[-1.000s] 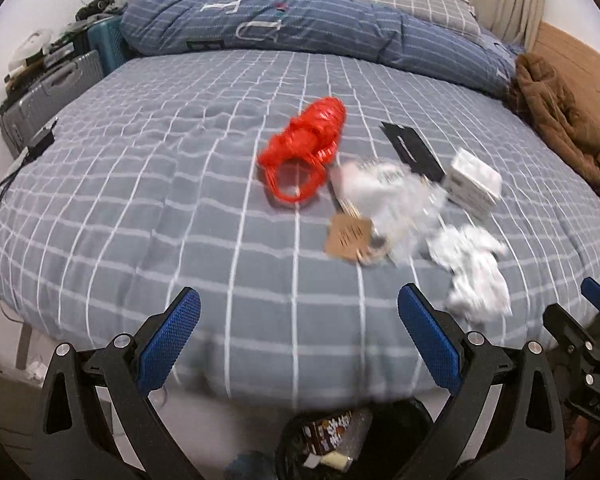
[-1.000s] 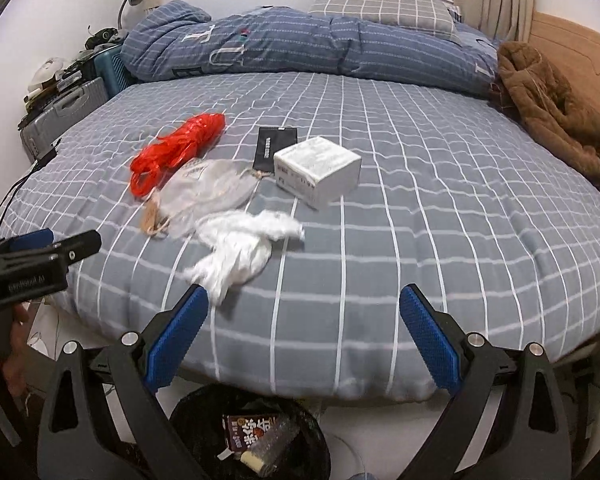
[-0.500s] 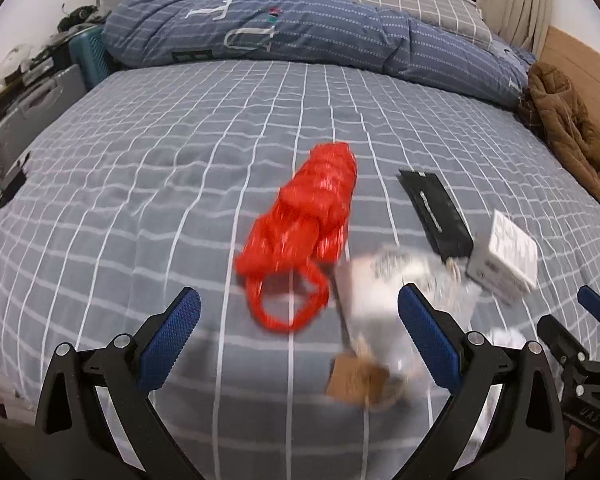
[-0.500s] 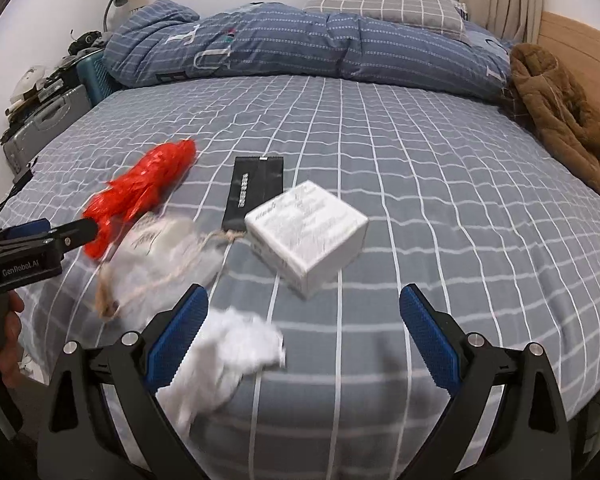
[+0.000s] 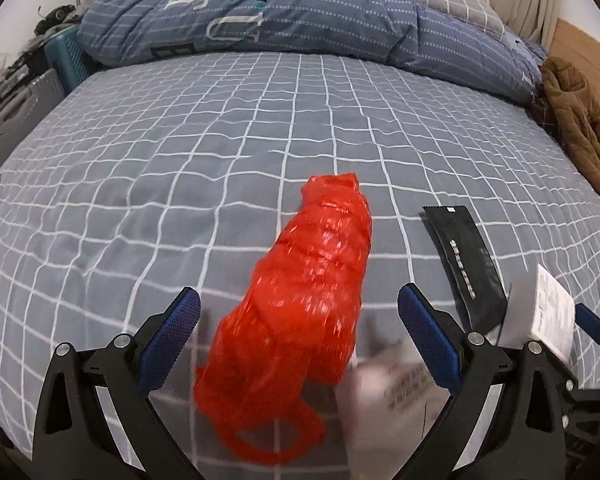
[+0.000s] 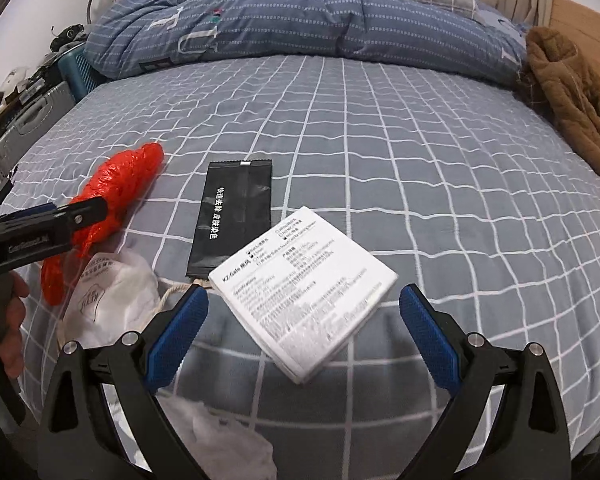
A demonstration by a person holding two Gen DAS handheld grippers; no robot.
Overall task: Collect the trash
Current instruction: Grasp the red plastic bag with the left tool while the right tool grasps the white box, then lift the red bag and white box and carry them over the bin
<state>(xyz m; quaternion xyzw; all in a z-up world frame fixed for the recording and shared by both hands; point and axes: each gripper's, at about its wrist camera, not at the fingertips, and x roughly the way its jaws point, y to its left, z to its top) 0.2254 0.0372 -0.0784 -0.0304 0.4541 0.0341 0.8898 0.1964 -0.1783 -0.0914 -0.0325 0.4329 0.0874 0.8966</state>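
A crumpled red plastic bag (image 5: pixel 308 312) lies on the grey checked bed, between the wide-open fingers of my left gripper (image 5: pixel 298 320); it also shows in the right wrist view (image 6: pixel 112 196). A white printed box (image 6: pixel 304 288) lies between the open fingers of my right gripper (image 6: pixel 302 312). A black sachet (image 6: pixel 232 216) lies just beyond the box. A clear bag with a tag (image 6: pixel 112 292) and white crumpled tissue (image 6: pixel 224 440) lie at the bed's near left. My left gripper appears at the left of the right wrist view (image 6: pixel 52 224).
A folded blue quilt (image 6: pixel 300 20) and a pillow lie at the bed's far end. A brown coat (image 6: pixel 572 92) lies at the right edge. Suitcases and clutter (image 6: pixel 32 116) stand left of the bed.
Both grippers have moved forward and down over the bed. The red bag now sits between the left fingers and the white box between the right fingers. The bin has left view.
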